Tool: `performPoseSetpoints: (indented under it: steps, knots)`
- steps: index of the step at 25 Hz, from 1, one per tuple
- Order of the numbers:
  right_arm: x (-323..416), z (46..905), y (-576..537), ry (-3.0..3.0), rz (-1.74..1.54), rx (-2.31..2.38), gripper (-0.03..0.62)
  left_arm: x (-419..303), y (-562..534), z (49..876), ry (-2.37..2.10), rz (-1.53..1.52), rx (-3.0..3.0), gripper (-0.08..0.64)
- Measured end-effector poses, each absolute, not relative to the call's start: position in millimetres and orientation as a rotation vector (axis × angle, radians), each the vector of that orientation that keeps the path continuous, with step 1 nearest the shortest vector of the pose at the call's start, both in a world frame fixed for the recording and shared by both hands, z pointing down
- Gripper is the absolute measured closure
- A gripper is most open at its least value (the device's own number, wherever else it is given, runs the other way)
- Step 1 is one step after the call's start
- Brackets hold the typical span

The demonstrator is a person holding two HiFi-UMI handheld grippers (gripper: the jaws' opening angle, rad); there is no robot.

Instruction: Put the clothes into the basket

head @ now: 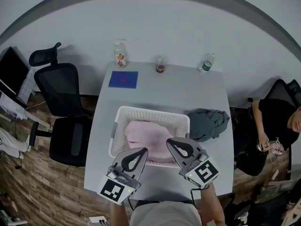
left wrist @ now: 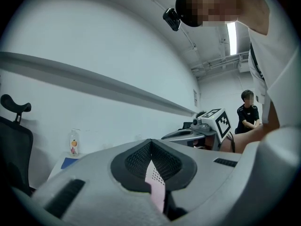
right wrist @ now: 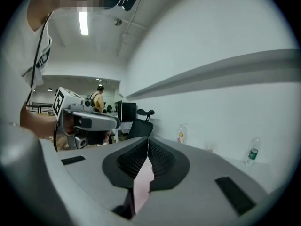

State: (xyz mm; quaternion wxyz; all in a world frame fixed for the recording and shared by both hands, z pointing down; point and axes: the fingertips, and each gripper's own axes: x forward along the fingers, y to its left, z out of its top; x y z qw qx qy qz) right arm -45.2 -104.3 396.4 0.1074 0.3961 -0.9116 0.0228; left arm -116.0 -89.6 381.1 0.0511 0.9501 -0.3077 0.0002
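A white slotted basket (head: 141, 110) stands on the grey table (head: 188, 88) with a pink garment (head: 146, 133) lying in it. A heap of grey clothes (head: 208, 123) rests on the table just right of the basket. My left gripper (head: 145, 149) hovers over the basket's near left part, its jaws closed tip to tip. Over the near right part hangs my right gripper (head: 169, 141), jaws also together. In each gripper view the tips (left wrist: 150, 141) (right wrist: 148, 139) meet, and a pink sliver shows through the slot below them. Neither gripper holds cloth.
At the table's far edge stand a bottle (head: 120, 54), a small cup (head: 161, 65) and a green-labelled bottle (head: 207, 63), with a blue pad (head: 123, 79) near them. A black office chair (head: 63, 107) stands to the left. A seated person (head: 277, 121) is at the right.
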Motion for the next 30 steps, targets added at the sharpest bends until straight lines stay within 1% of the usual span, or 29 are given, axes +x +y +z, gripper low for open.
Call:
performPoseSetpoints:
  steps: [8, 30]
  knots:
    - [-25, 367, -62, -2.796, 0.050, 1.269, 0.588, -105, -71, 370, -0.864, -0.106, 2.934, 0.554]
    - [-22, 373, -31, -2.757, 0.031, 1.294, 0.588, -91, -43, 364, -0.819, -0.102, 2.976, 0.554]
